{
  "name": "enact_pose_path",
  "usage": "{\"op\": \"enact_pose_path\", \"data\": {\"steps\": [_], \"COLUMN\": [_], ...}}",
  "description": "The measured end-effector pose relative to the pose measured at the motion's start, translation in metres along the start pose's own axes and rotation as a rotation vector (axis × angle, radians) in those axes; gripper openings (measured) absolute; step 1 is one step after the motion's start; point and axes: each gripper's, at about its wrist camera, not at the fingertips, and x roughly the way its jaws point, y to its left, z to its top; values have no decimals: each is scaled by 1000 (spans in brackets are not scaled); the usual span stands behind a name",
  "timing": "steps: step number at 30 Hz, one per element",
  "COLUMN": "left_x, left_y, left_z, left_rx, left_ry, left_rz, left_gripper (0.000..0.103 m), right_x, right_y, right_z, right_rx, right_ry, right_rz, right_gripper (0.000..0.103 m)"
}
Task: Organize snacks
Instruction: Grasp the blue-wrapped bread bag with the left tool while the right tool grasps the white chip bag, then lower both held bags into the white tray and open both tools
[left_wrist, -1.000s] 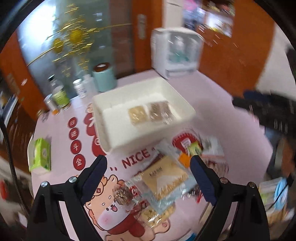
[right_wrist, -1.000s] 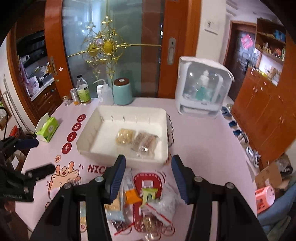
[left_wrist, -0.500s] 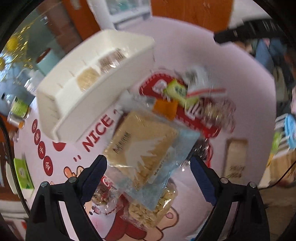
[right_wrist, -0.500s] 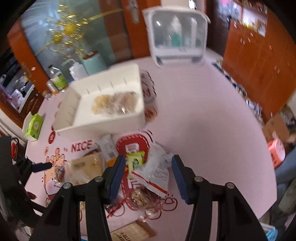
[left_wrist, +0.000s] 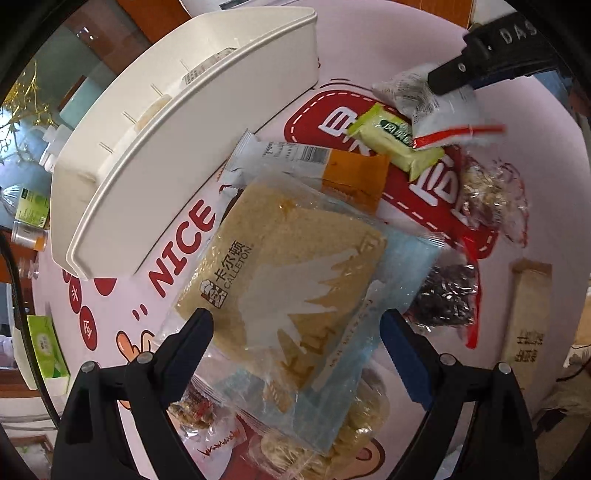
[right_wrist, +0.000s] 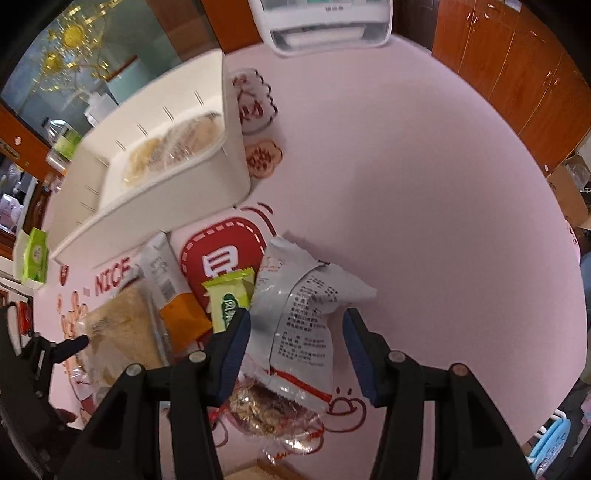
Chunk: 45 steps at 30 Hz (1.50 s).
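Between spread left fingers: cake packet; between parted right fingers: white pouch, ungripped.

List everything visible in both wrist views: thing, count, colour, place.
storage bin: 1, white, far left of the snack pile, clear packs inside
cake pack: 1, tan in clear wrap, between the left gripper's fingers
silver-orange bar: 1, beside the bin
green bar: 1, on the red print
white pouch: 1, white with red strip, between the right gripper's fingers
clear nut packs: several, around the pile
tablecloth: 1, pink
appliance: 1, white, far edge
tissue box: 1, green, left edge
left gripper: open
right gripper: open
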Motion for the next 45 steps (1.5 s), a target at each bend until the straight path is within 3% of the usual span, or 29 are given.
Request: {"op": "enact_pose_path", "data": {"steps": [5, 12, 13, 16, 18, 21, 27, 33, 39, 45], "left_x": [13, 25, 26, 20, 11, -3, -41, -83, -135, -191], "left_y": [-4, -4, -5, -8, -7, -2, 30, 61, 81, 106], "left_z": [4, 8, 6, 4, 4, 4, -2, -20, -33, -31], "left_rx": [19, 4, 6, 9, -14, -62, -225, -405, -475, -512], "left_ry": [18, 39, 39, 1, -17, -54, -120, -191, -311, -437], "left_rz": [53, 99, 112, 124, 123, 104, -5, -149, -166, -107], "left_gripper": [99, 101, 99, 70, 49, 33, 22, 18, 18, 18], "right_x": [13, 24, 25, 25, 24, 19, -3, -32, -61, -94], "right_y": [5, 11, 11, 9, 10, 12, 12, 19, 34, 60], "right_z": [4, 3, 3, 1, -2, -9, -19, -26, -31, -16], "right_rx": [10, 1, 0, 1, -17, -35, -27, -41, -87, -164], "right_ry": [21, 37, 38, 36, 31, 12, -53, -111, -159, -233], "right_rz": [21, 16, 16, 31, 25, 25, 50, 89, 111, 133], "right_gripper": [62, 62, 62, 60, 53, 44, 43, 43, 42, 42]}}
